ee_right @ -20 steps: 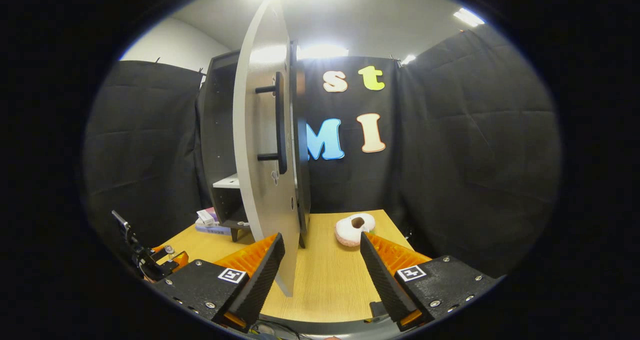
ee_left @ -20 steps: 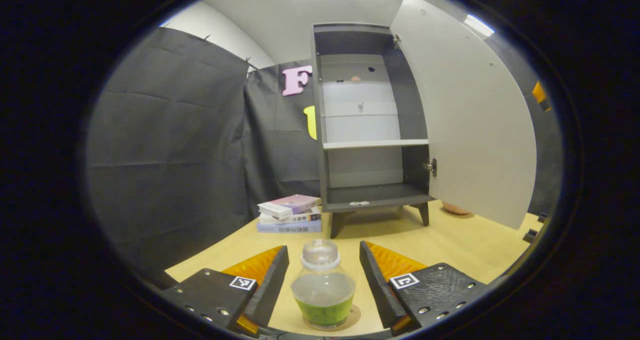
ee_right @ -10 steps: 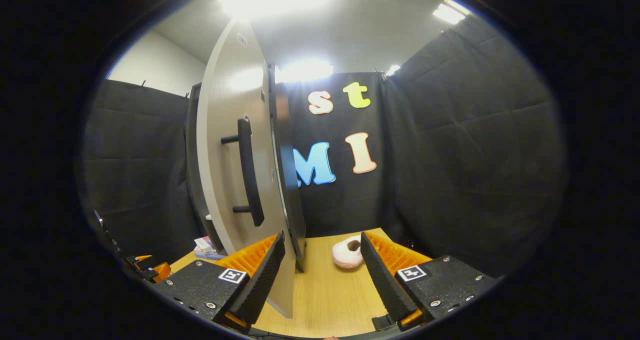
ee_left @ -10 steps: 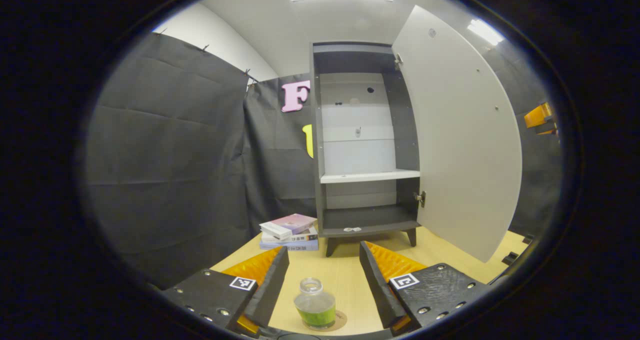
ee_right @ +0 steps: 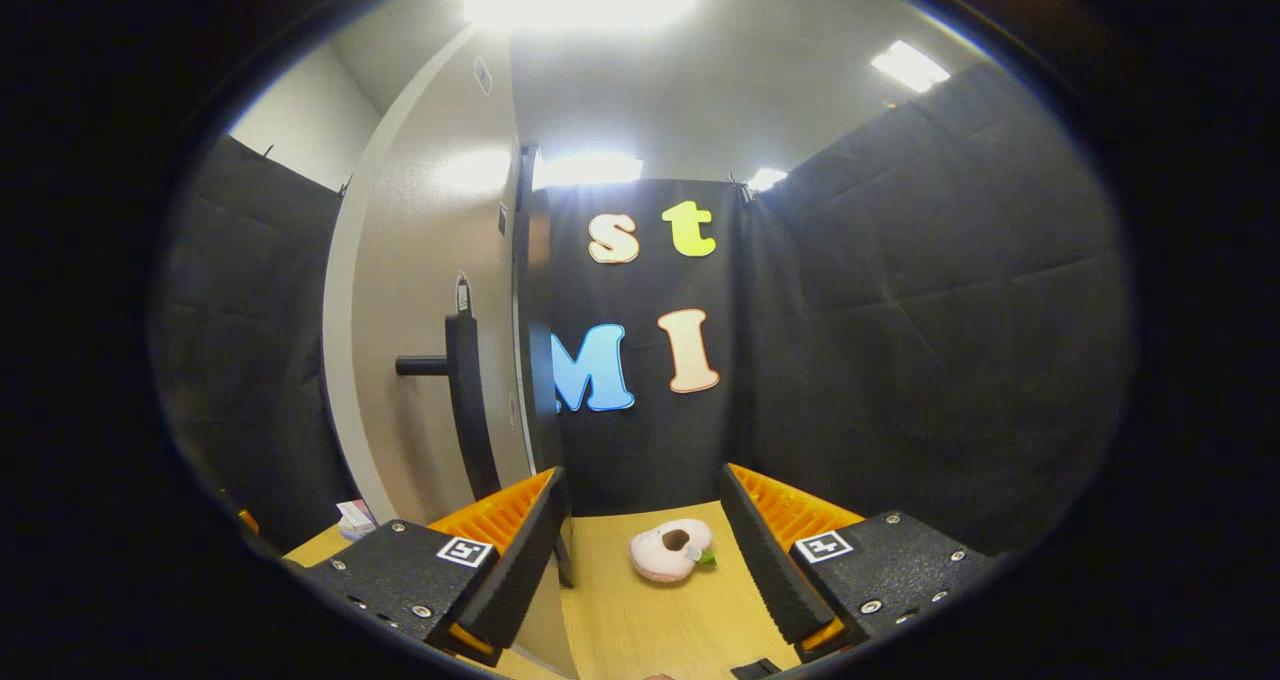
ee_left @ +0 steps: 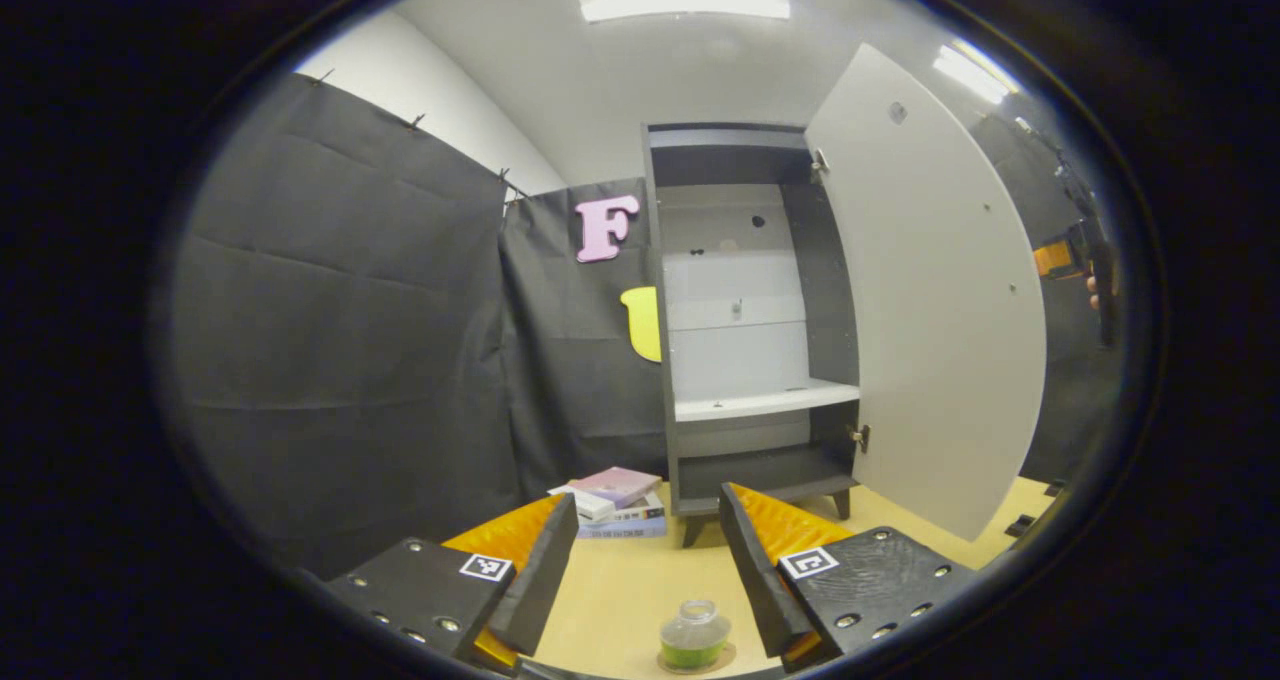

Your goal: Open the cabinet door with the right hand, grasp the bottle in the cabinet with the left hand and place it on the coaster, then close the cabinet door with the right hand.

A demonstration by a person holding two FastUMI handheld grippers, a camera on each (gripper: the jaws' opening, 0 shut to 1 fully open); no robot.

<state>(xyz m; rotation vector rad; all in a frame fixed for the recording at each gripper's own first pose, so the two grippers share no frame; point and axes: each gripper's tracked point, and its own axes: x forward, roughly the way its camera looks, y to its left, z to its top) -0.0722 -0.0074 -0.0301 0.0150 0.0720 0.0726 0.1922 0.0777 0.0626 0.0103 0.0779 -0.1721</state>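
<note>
My left gripper (ee_left: 648, 570) has its fingers spread wide with nothing between them. Below and ahead of them the bottle (ee_left: 694, 636), clear glass with green liquid, stands upright on the round coaster (ee_left: 722, 658) on the desk (ee_left: 620, 590), well apart from both fingers, so I judge the placing done. Beyond it lies a small stack of books (ee_left: 612, 500) beside the foot of the cabinet (ee_left: 745, 320), whose shelves are bare, and the cabinet door (ee_left: 930, 300) swings wide toward me.

My right gripper (ee_right: 646, 550) is likewise spread wide and holds nothing. Just ahead and to the left of its fingers is the outer face of the door with its dark bar handle (ee_right: 462, 400); a pink doughnut-shaped toy (ee_right: 670, 550) rests on the desk between the fingers, farther off.

The step in hand, as I read it, is closing the door with the right gripper. I would lay one finger flat against the outer face near the handle, far from the hinge, and push in a smooth arc, slowing near the frame so the light cabinet does not rock or slide. I would keep the left gripper clear of the door's swing and of the bottle.
</note>
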